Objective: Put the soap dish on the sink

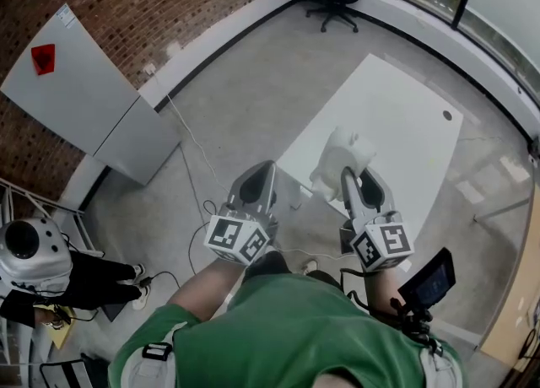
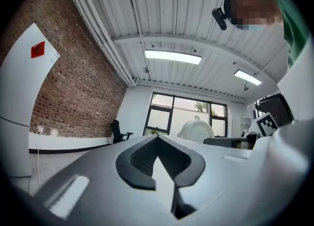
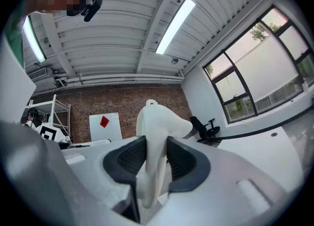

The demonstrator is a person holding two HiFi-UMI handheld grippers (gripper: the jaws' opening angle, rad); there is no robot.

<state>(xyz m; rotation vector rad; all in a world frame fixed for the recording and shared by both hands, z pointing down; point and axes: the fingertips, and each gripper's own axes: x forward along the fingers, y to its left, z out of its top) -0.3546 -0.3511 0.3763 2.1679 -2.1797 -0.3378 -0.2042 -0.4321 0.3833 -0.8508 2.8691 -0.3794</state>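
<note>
The white counter [image 1: 405, 116] stands on the grey floor [image 1: 253, 83], and both grippers reach toward its near left corner. The right gripper [image 1: 359, 174] is clamped on the white soap dish [image 1: 342, 154], which stands up from between its dark pads above the counter's near left edge (held in the air, not set down). The left gripper [image 1: 256, 177], over the floor just off that corner, has its jaws together with nothing in them.
</note>
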